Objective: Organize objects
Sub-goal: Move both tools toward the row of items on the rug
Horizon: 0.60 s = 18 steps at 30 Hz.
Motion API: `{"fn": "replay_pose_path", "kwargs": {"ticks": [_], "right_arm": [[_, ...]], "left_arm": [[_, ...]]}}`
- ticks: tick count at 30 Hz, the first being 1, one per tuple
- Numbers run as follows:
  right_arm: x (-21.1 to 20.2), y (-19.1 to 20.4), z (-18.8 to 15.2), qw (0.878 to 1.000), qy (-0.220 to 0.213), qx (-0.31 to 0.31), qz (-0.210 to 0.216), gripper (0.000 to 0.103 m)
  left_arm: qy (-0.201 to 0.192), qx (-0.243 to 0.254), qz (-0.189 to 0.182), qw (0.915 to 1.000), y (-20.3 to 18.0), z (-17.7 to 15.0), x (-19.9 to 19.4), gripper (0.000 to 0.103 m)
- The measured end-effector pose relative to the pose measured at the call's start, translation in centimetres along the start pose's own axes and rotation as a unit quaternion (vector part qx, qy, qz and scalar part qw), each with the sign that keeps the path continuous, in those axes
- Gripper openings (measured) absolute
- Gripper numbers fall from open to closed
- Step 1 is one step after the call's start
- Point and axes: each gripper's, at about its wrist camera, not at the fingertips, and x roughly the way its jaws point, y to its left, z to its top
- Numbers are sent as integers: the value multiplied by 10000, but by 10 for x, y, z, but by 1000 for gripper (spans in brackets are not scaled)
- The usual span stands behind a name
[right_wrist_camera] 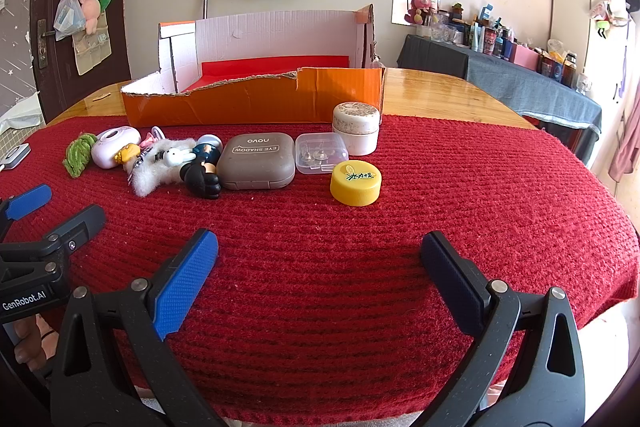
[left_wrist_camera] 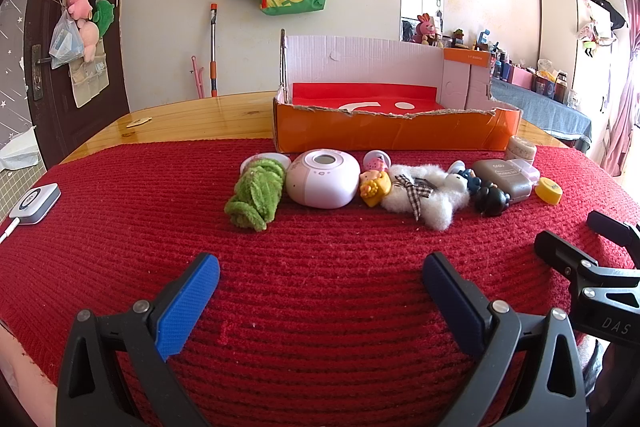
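Here, your left claw (left_wrist_camera: 320,281) and right claw (right_wrist_camera: 318,259) both hung spread wide over the red knitted cloth (right_wrist_camera: 440,211) on the tabletop (right_wrist_camera: 432,87), nothing between the blue pads (left_wrist_camera: 188,307), angled down toward the row of small things.

From the left wrist view, the row ran across at 12 o'clock: a fuzzy green plush (left_wrist_camera: 256,197) at 11, touching a smooth, pale pink rounded device (left_wrist_camera: 322,183) with a small window on top, then a yellow-and-pink figurine (left_wrist_camera: 375,185), a white fluffy toy (left_wrist_camera: 424,197) with a checked bow, and a glossy black figure (left_wrist_camera: 491,199) toward 1 o'clock.

From the right wrist view, you had a taupe eye-shadow case (right_wrist_camera: 258,161) at 11 o'clock, a clear plastic box (right_wrist_camera: 321,153) just beside it, a cream round jar (right_wrist_camera: 356,129) behind that, and a yellow cap (right_wrist_camera: 355,183) with black writing at 12.

Behind the row stood the torn orange cardboard box (right_wrist_camera: 256,103), red inside, its front wall ragged.
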Motion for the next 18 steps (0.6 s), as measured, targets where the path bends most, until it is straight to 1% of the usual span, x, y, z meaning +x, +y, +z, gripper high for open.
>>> {"fn": "replay_pose_path", "kwargs": {"ticks": [18], "right_arm": [[-3, -2, 0, 10000, 32, 16, 0, 103]], "left_arm": [[33, 12, -36, 10000, 0, 1, -1, 103]]}}
